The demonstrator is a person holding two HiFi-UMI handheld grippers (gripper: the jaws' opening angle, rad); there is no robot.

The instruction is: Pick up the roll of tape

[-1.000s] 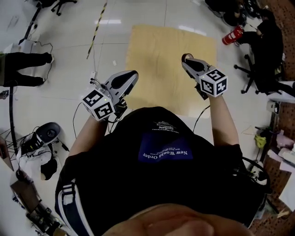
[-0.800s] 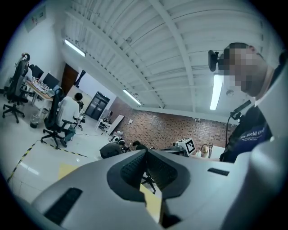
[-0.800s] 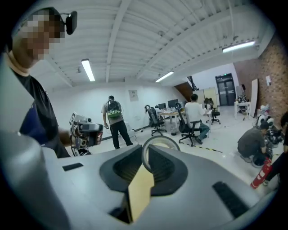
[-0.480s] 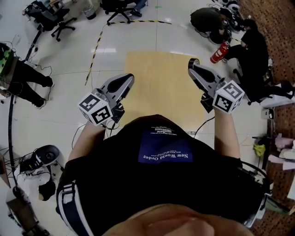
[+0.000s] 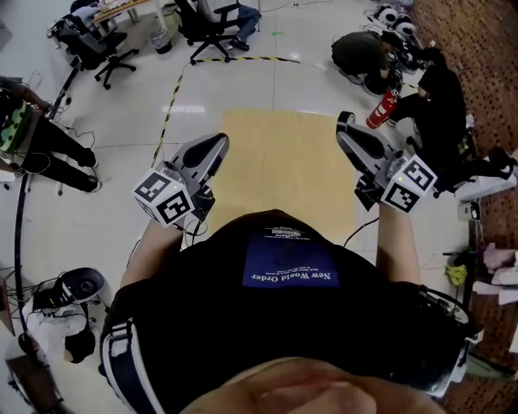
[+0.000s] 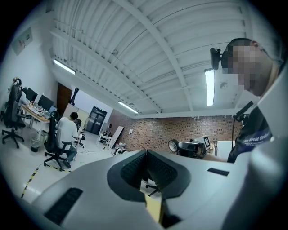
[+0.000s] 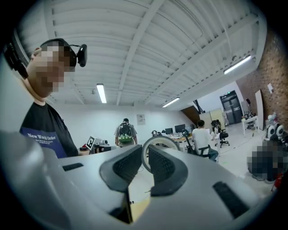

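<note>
The roll of tape [image 7: 158,139] is a thin white ring, standing up between the dark ribbed pads of my right gripper [image 7: 145,153], which is shut on it. Seen from the head camera, the right gripper [image 5: 348,126] is held in the air over the right edge of a tan floor mat [image 5: 283,162], and the roll is barely visible at its tip. My left gripper [image 6: 146,153] [image 5: 217,145] hovers over the mat's left edge with its jaws shut together and nothing between them. Both point away from my body.
I stand on a pale tiled floor. A red fire extinguisher [image 5: 383,109] and a crouching person [image 5: 364,52] are at the back right. Office chairs [image 5: 206,20] and a yellow-black floor line [image 5: 174,97] lie to the back left, cables and gear [image 5: 69,295] at my left.
Both grippers have tipped upward, so their views show more ceiling. In the head view the right gripper has shifted right and lower. The roll stays held.
</note>
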